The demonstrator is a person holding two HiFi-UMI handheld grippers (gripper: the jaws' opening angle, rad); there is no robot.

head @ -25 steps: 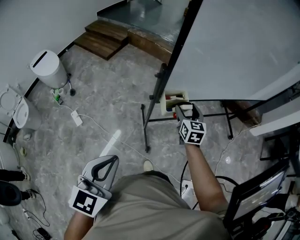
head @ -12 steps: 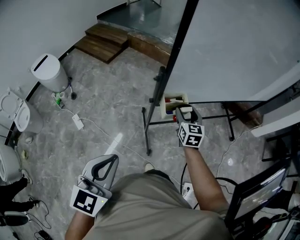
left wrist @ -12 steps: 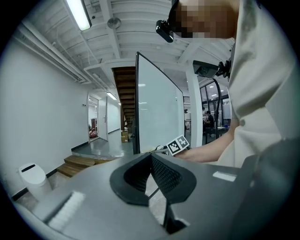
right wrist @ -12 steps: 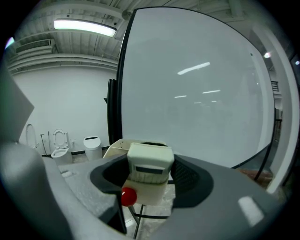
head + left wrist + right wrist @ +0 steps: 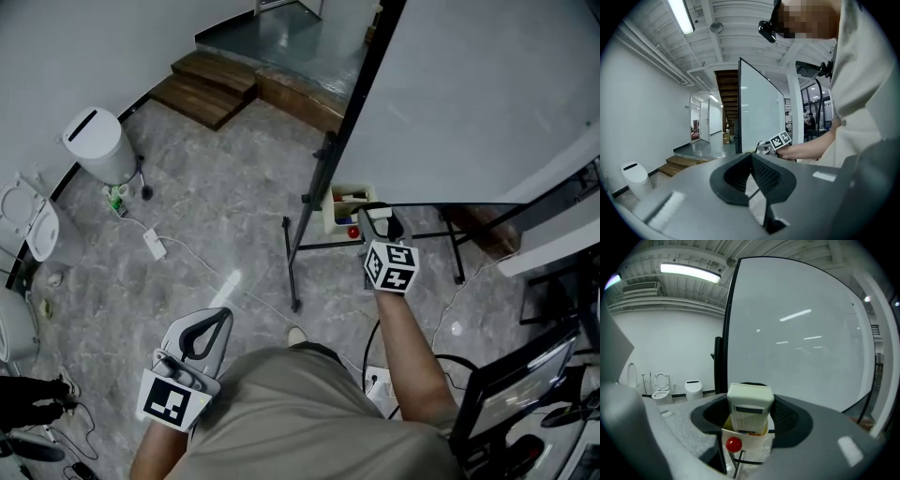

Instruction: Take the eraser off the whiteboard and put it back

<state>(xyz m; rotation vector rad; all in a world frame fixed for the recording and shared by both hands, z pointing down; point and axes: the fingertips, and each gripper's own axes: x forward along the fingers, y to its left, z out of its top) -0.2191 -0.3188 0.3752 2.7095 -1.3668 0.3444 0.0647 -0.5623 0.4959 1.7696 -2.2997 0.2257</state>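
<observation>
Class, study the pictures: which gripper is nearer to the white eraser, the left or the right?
Right. The right gripper has the eraser between its closing fingers, by the whiteboard. The left gripper hangs at the person's side, well away from it.

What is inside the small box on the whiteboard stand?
In the box a red item shows; the eraser between the closing right tongs covers the rest.

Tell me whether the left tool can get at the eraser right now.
Probably not. The left tool hangs low at the person's side, far from the board, and the eraser sits between the right tool's closing jaws.
</observation>
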